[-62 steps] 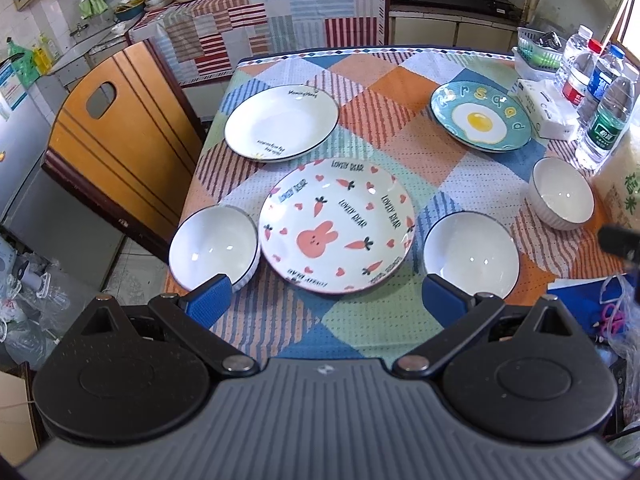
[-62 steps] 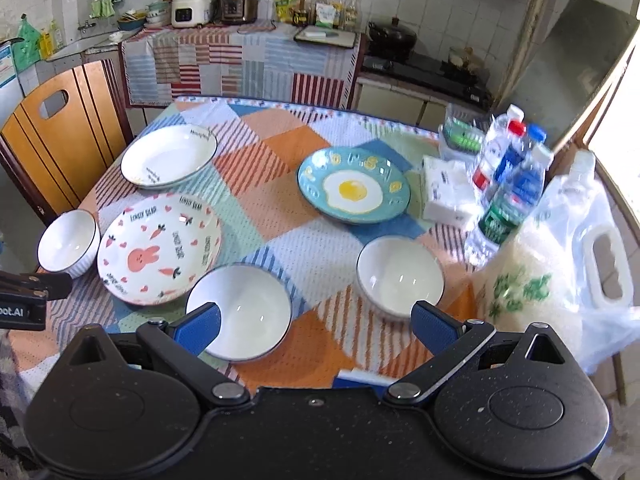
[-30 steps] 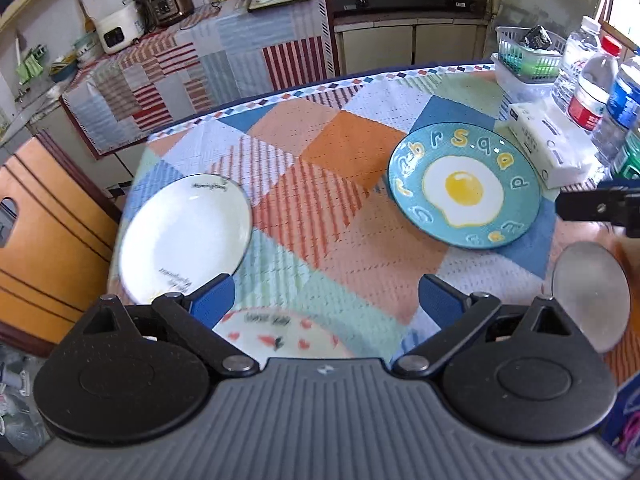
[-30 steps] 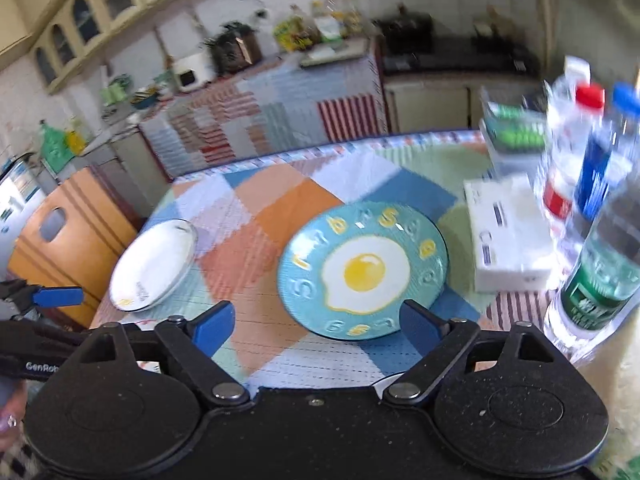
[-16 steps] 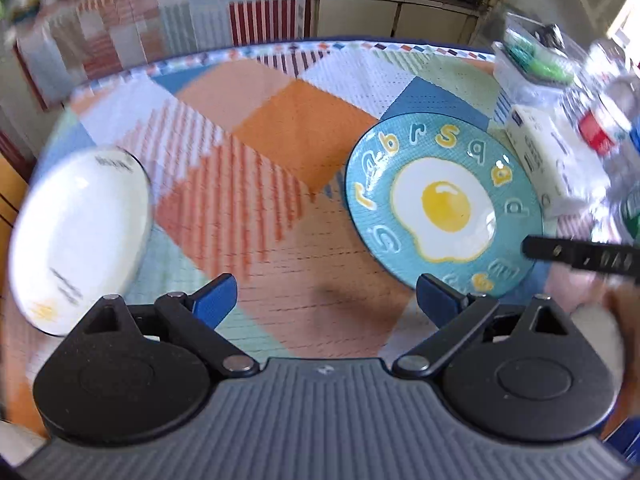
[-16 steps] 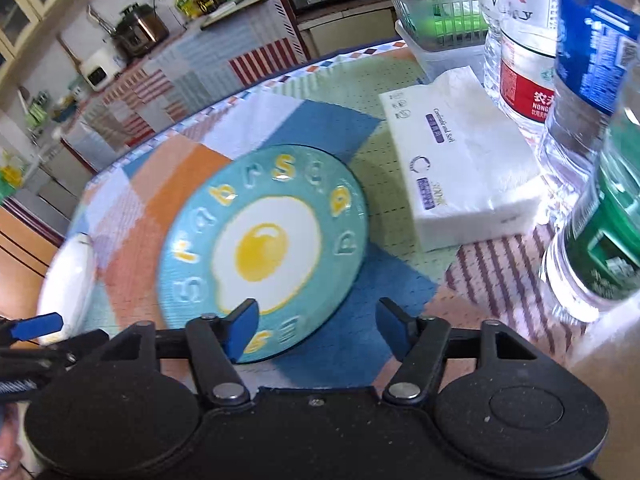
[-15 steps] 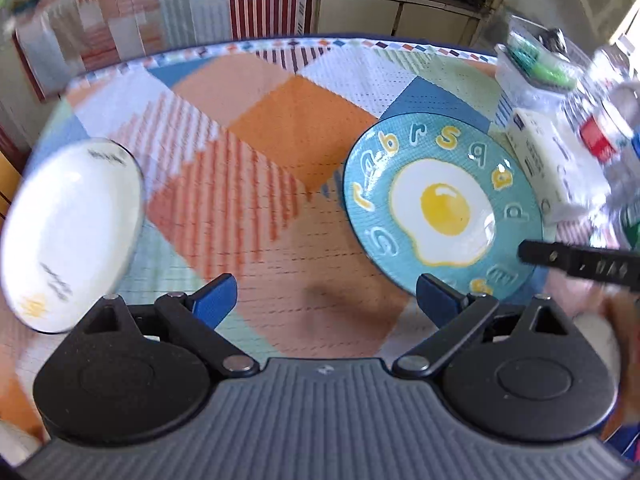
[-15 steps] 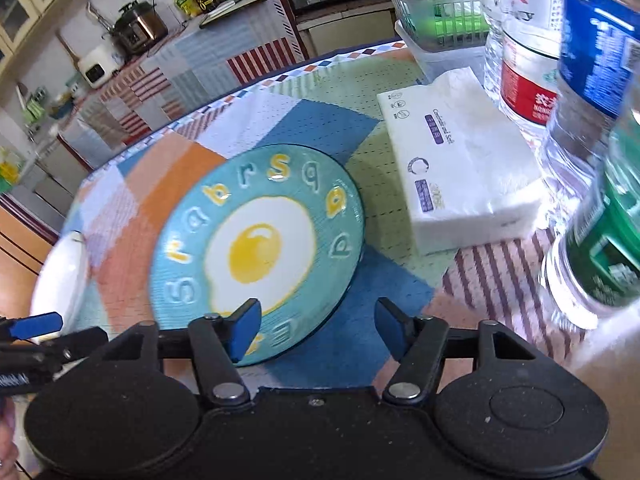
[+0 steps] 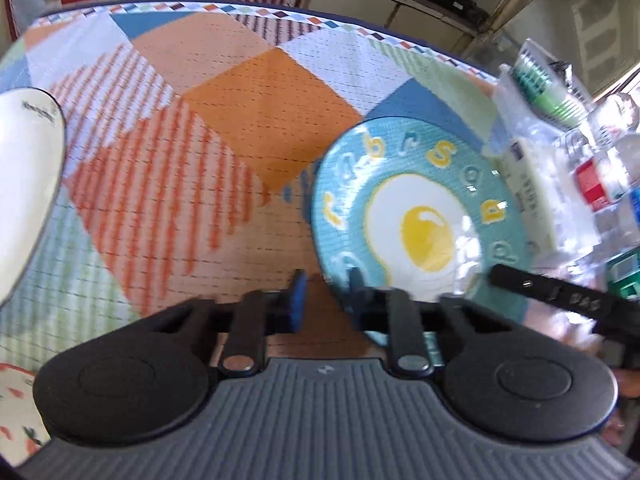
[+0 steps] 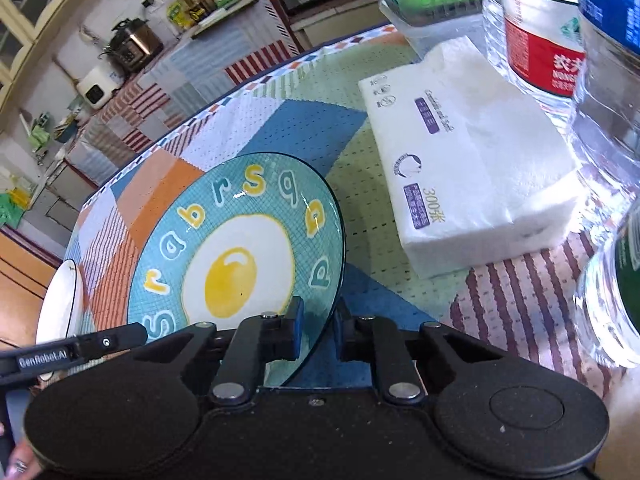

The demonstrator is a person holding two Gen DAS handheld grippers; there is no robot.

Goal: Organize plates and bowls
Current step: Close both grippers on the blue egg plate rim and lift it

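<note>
Right gripper (image 10: 316,334) clamped on egg plate (image 10: 236,256) rim; left gripper (image 9: 326,300) likewise — plate tilted

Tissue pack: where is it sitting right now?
In the right wrist view the tissue pack lies flat on the tablecloth, right of the egg plate and just left of the water bottles.

teal egg plate (image 10: 240,248) tilted, near rim raised; white plate (image 9: 24,208) far left.
</note>
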